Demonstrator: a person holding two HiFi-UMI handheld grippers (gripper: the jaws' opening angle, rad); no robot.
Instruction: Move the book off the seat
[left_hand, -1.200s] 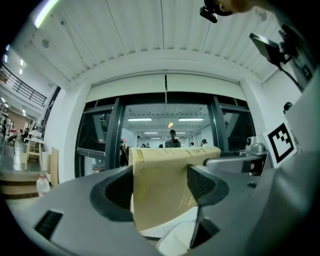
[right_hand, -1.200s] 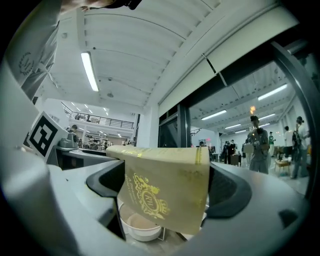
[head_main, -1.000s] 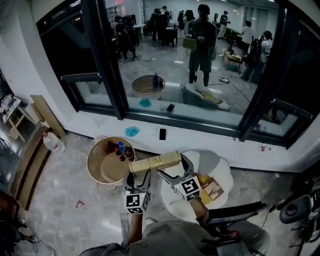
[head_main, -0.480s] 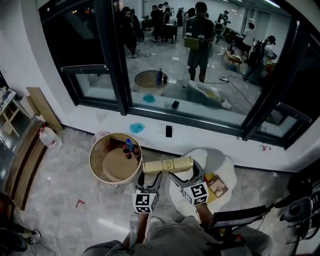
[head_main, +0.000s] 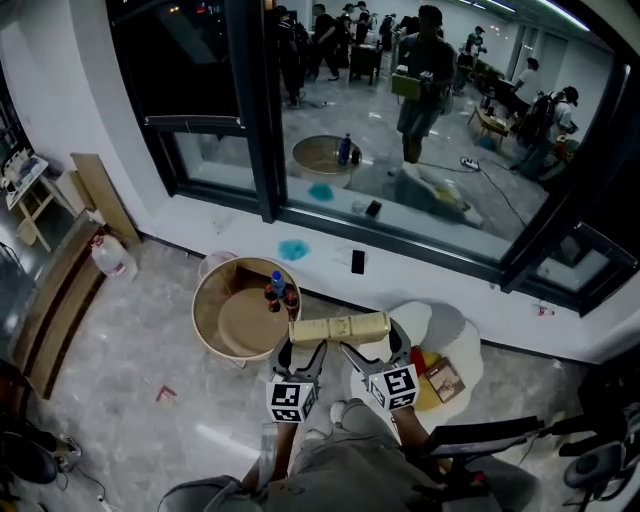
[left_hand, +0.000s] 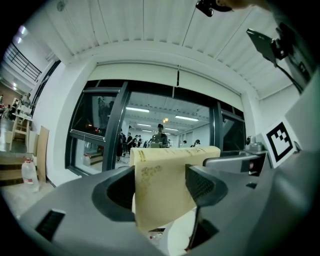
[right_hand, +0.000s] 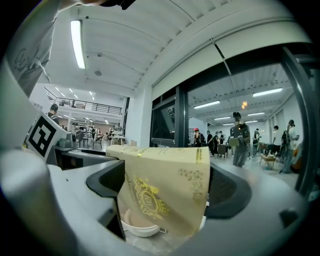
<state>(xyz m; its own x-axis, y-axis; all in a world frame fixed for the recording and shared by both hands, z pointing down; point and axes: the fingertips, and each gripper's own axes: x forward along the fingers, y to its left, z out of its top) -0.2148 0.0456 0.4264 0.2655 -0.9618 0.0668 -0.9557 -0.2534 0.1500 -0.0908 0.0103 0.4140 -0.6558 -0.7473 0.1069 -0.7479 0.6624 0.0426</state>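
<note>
A thick cream book (head_main: 339, 328) with gold ornament hangs level in the air, one end in each gripper. My left gripper (head_main: 302, 346) is shut on its left end and my right gripper (head_main: 368, 346) on its right end. In the left gripper view the book (left_hand: 162, 185) fills the gap between the dark pads (left_hand: 202, 185). The right gripper view shows the book's (right_hand: 165, 195) gold crest held between both jaws. It hovers over the floor, between the round table (head_main: 215, 330) and the white seat (head_main: 445, 335).
The round wooden table carries bottles (head_main: 273, 291) at its far rim. On the white seat lie a small brown book (head_main: 446, 380) and a yellow item (head_main: 426, 392). A phone (head_main: 357, 262) lies on the window sill. A water jug (head_main: 110, 258) stands at left, a dark office chair (head_main: 480, 440) at lower right.
Both grippers have carried the book leftward, away from the seat and nearer the round table, and a little lower. The grip on the book looks unchanged.
</note>
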